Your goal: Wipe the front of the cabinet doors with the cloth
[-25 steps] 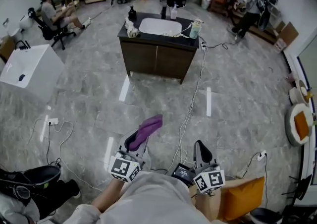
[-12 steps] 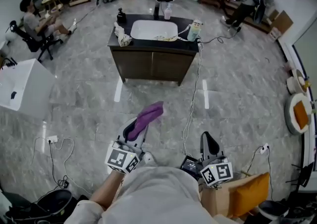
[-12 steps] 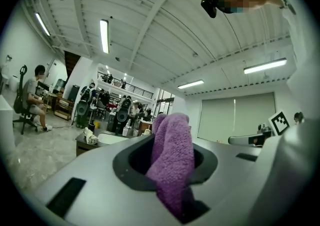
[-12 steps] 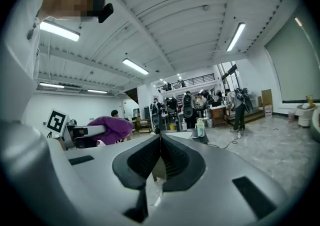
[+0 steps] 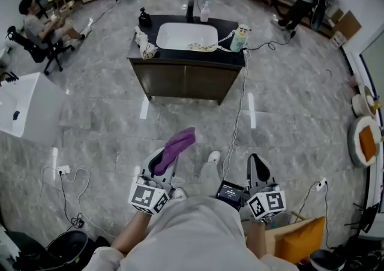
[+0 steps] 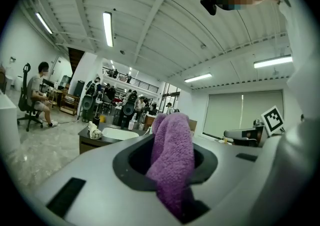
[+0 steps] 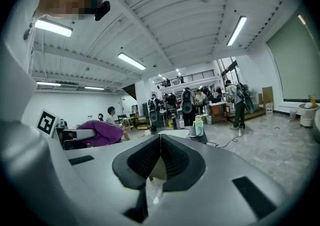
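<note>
Room: large workshop with a grey marbled floor (image 5: 102,126); other people sit or stand at desks along the far edges.
Cabinet: a dark wood cabinet (image 5: 183,69) with a white sink basin (image 5: 186,35) set in its black top stands alone in the middle of the floor, well apart from the person holding the grippers.
Cabinet doors: the cabinet doors (image 5: 180,84) face the head camera, both closed and with nothing touching them; from here any dirt on them is too small to tell.
Cloth: the purple cloth (image 5: 176,146) is not at the cabinet; it is carried low in front of the person, its loose end sticking up past the jaw tips.
Left gripper: the left gripper (image 5: 165,159) has its jaws clamped on the cloth, which fills the gap between them in the left gripper view.
Right gripper: the right gripper (image 5: 258,172) has its jaws pressed together with nothing between them, and is held beside the left at about the same height.
Countertop: a pale green bottle (image 5: 239,37) at the right end, a crumpled light rag (image 5: 144,44) at the left end.
Floor hazard: a white cable (image 5: 239,121) trails from the cabinet's right end towards the person.
Done so far: cloth in hand, by the look of it.
Left to do: close the distance to the cabinet, press the cloth to the door fronts, wipe both doors; no wiping has begun.
</note>
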{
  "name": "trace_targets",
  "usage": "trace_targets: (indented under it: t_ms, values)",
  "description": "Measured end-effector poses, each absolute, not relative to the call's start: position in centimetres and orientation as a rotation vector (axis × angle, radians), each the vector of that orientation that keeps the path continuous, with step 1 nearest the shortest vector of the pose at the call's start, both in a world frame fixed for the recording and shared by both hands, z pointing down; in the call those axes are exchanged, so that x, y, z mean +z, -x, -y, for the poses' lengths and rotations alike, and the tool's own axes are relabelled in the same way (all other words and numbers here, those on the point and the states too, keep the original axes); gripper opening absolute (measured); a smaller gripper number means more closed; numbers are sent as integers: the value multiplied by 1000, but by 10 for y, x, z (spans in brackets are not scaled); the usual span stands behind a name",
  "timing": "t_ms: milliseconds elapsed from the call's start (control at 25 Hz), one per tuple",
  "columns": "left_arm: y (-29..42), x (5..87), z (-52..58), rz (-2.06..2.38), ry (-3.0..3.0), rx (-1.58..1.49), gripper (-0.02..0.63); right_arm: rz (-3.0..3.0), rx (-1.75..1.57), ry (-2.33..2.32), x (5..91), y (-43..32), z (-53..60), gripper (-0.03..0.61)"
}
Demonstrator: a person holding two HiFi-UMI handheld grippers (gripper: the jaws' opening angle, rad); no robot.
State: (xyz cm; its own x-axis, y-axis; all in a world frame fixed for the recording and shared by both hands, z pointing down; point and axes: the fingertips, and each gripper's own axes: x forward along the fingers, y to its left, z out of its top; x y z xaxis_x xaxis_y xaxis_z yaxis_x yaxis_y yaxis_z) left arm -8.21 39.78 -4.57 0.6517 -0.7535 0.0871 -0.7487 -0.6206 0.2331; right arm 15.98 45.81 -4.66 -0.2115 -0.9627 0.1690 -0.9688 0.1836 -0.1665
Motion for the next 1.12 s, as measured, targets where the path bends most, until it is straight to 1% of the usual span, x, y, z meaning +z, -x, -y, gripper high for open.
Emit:
trace_targets:
  t_ms: [200,480,760,920,1120]
  values:
    - [58,-25,-335,1280,-2557,43,92,2429,428,-1878,-22,-187,-380,26]
    - [-32,-3,-211,1321,-2501,103,92,2445,490,-1749,14,-274,-240,26]
    - [-107,36,-122,1270,-2446,164,92,2441,577,-1528,81,-312,-154,26]
    - [-145,89,-77,1142,-2483,240,92,2419,580,-1476,138,-323,-117,26]
    - [-191,195,-33,975,-2511,320,92,2326,587,-1518,234,-334,-90,26]
